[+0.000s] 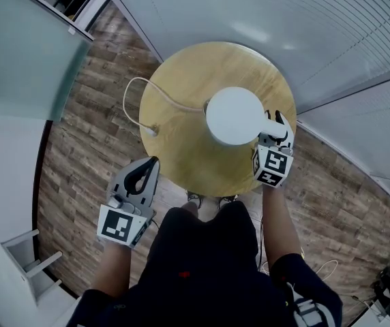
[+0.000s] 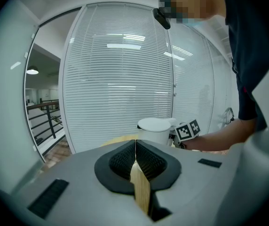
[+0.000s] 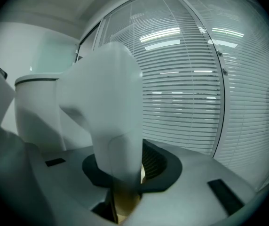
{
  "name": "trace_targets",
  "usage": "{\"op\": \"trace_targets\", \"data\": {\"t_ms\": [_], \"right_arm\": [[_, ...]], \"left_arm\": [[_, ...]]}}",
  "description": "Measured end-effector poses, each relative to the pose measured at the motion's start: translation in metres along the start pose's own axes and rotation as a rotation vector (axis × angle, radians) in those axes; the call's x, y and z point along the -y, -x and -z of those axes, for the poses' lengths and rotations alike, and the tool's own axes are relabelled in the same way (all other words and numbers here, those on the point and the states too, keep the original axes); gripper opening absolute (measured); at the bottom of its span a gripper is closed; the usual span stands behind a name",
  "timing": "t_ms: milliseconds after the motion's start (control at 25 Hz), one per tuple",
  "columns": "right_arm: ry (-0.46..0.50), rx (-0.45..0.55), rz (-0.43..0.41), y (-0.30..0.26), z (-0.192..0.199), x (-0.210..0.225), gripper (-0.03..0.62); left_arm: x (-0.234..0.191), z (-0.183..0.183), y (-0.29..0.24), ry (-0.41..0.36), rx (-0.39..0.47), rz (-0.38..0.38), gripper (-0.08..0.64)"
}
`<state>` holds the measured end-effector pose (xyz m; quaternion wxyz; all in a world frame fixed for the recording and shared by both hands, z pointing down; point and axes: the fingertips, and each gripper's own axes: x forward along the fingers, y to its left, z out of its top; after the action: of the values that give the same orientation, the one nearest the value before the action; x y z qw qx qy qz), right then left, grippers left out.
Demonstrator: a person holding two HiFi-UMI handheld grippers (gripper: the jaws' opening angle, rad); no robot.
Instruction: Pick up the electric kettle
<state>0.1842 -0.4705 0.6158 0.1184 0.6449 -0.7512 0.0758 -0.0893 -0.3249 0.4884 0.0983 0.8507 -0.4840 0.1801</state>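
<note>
- The electric kettle (image 1: 234, 116) is sitting on the round wooden counter (image 1: 181, 142), just toward 3 o'clock of its centre, with the white lid facing up.
- The right claw (image 1: 277, 121) is coming in from 5 o'clock and is clamping the kettle's handle (image 3: 111, 102). The handle is filling the space between the jaws, and the pads are lying against it.
- In the right gripper view the handle is rising straight out of the claw, and the kettle's body is standing at 9 o'clock of it.
- The kettle is standing flat on the wood, and its handle is pointing to 3 o'clock.
- The left claw (image 1: 151, 163) is hanging off the counter's rim at about 7 o'clock, over the wooden floor (image 1: 86, 148). Its jaws are pressing together with nothing between them.
- Looking along the left claw, the kettle is showing ahead at 1 o'clock, with the right gripper's marker cube (image 2: 187, 130) just beside it.
- A white cord (image 1: 132, 87) is looping out from the kettle toward 9 o'clock, past the rim and back. Its end is lying on the wood near the counter's 8 o'clock edge.
</note>
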Motion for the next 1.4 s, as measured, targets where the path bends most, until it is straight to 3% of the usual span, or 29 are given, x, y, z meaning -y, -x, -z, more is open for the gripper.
{"op": "trace_targets", "data": {"t_ms": [160, 520, 880, 1400], "right_arm": [[-0.032, 0.020, 0.008, 0.001, -0.004, -0.002, 0.061], [-0.061, 0.022, 0.025, -0.002, -0.007, -0.001, 0.057], [-0.079, 0.021, 0.058, -0.007, -0.013, 0.004, 0.055], [-0.080, 0.025, 0.070, -0.004, -0.038, 0.007, 0.049]], "left_arm": [[0.004, 0.000, -0.002, 0.002, -0.005, 0.018, 0.023], [0.002, 0.006, -0.004, 0.017, -0.026, 0.036, 0.023], [0.001, -0.002, -0.005, 0.015, 0.015, 0.068, 0.023], [-0.010, 0.002, 0.001, 0.026, 0.000, 0.037, 0.023]]}}
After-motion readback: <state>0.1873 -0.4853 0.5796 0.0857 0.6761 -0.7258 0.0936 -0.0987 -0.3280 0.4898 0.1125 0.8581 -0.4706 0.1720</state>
